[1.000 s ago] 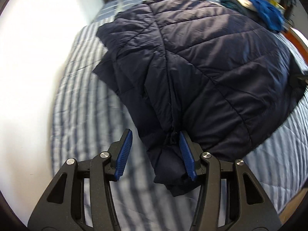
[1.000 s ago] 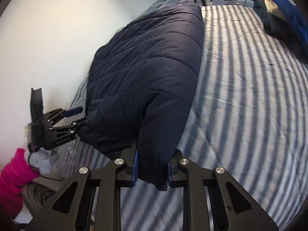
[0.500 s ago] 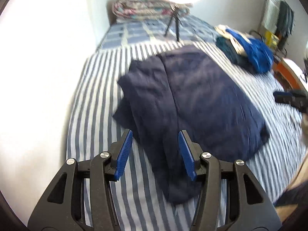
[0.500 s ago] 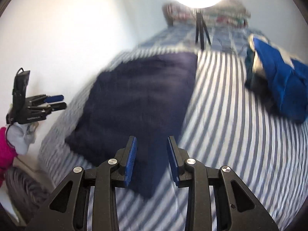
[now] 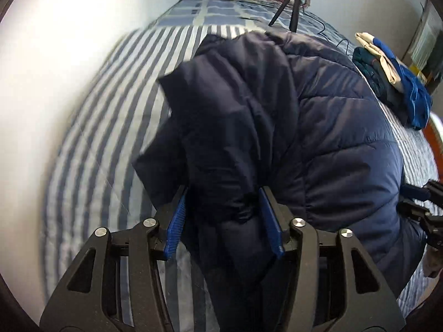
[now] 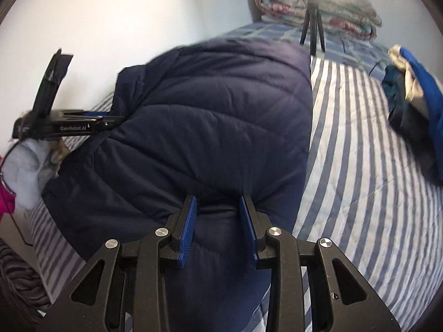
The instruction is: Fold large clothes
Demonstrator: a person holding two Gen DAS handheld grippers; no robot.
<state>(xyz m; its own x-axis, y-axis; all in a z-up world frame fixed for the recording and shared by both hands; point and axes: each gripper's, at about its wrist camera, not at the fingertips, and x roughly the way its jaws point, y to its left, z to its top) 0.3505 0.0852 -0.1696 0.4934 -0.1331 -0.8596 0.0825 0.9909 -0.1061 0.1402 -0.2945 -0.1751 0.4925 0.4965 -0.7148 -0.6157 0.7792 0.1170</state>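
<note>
A dark navy quilted jacket (image 5: 318,127) lies partly folded on the striped bed (image 5: 91,144). My left gripper (image 5: 224,218) is open, its blue pads on either side of the jacket's near left edge, with fabric between the jaws. My right gripper (image 6: 217,227) is open too, its pads straddling the jacket's (image 6: 210,116) near right edge. The left gripper also shows in the right wrist view (image 6: 110,121) at the jacket's left side. The right gripper shows at the right edge of the left wrist view (image 5: 423,202).
A pile of blue, teal and cream clothes (image 6: 415,94) lies on the bed's right side. A small black tripod (image 6: 311,25) stands at the far end before folded quilts (image 6: 318,8). A white wall (image 5: 55,55) runs along the left. Pink and white items (image 6: 16,171) sit at the left.
The right gripper let go of the jacket; both grippers pulled back and up, then came back down. Both open grippers now straddle the jacket's near edge.
</note>
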